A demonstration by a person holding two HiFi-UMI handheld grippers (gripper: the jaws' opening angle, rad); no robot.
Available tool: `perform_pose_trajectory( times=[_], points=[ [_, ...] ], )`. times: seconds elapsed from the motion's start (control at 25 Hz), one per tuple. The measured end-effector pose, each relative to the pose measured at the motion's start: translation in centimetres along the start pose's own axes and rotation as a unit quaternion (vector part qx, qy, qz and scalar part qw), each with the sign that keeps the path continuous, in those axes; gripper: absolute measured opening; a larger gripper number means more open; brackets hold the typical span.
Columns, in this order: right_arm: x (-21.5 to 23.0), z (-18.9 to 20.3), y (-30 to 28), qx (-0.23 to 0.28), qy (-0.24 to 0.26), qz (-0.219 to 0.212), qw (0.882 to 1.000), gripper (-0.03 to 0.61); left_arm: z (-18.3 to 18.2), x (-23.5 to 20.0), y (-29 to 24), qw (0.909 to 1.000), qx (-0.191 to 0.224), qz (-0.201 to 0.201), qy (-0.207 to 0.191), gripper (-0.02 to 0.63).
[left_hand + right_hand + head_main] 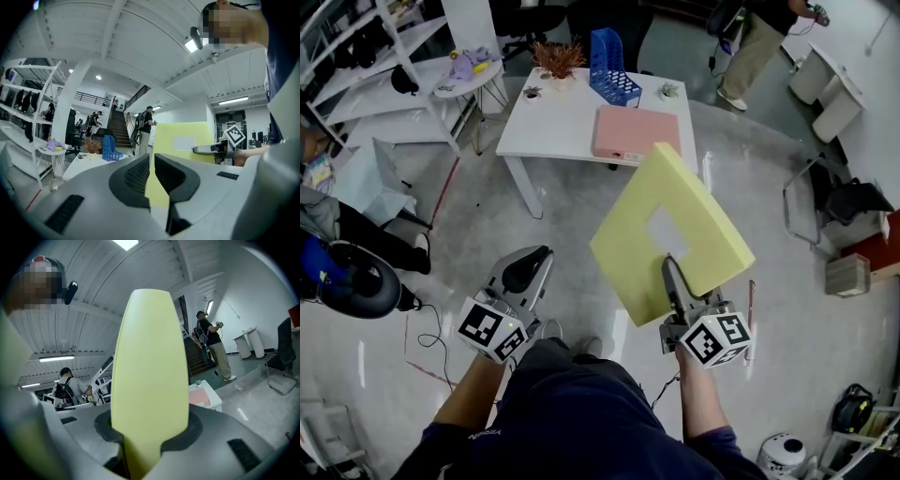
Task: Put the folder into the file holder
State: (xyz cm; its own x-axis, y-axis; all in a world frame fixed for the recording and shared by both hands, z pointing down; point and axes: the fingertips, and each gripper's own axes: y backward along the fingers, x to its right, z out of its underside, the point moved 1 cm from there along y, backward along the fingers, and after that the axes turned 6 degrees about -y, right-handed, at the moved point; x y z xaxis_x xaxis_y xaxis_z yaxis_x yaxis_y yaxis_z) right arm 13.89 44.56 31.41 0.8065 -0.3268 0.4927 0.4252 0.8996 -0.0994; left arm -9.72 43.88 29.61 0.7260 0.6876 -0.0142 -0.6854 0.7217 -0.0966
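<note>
A grey floor [487, 216] fills the head view, with a white table [553, 122] well ahead. The yellow folder [675, 234] is off the table and in the air, tilted, its lower corner pinched by the right gripper [672, 281]. In that gripper's own view the folder stands edge-on between the two pads and hides most of what lies beyond. A white label [666, 230] sits on its face, with no writing that can be made out.

A pink folder [637, 131] lies flat on the table. The small tag at its near edge is too small to read. The blue holder [612, 70] stands at the table's far edge, just behind the pink folder.

The left gripper [530, 267] hangs beside the right one, jaws pressed together with nothing in them. The yellow seen past them is the folder further off. A plant [558, 58] stands left of the holder. A person [759, 47] at the top edge is cut off.
</note>
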Motion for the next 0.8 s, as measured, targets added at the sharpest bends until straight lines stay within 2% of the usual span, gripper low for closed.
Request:
perform_pose_trajectory(
  times=[0.36, 0.8],
  points=[
    [2.3, -0.6, 0.0, -0.001, -0.001, 0.006, 1.0, 0.17, 0.1, -0.1, -1.9, 0.9999, 0.007, -0.008, 0.001, 0.055],
    [3.8, -1.1, -3.5, -0.003, -0.003, 0.011, 1.0, 0.169, 1.0, -2.9, -5.0, 1.0, 0.001, -0.003, 0.006, 0.055]
  ],
)
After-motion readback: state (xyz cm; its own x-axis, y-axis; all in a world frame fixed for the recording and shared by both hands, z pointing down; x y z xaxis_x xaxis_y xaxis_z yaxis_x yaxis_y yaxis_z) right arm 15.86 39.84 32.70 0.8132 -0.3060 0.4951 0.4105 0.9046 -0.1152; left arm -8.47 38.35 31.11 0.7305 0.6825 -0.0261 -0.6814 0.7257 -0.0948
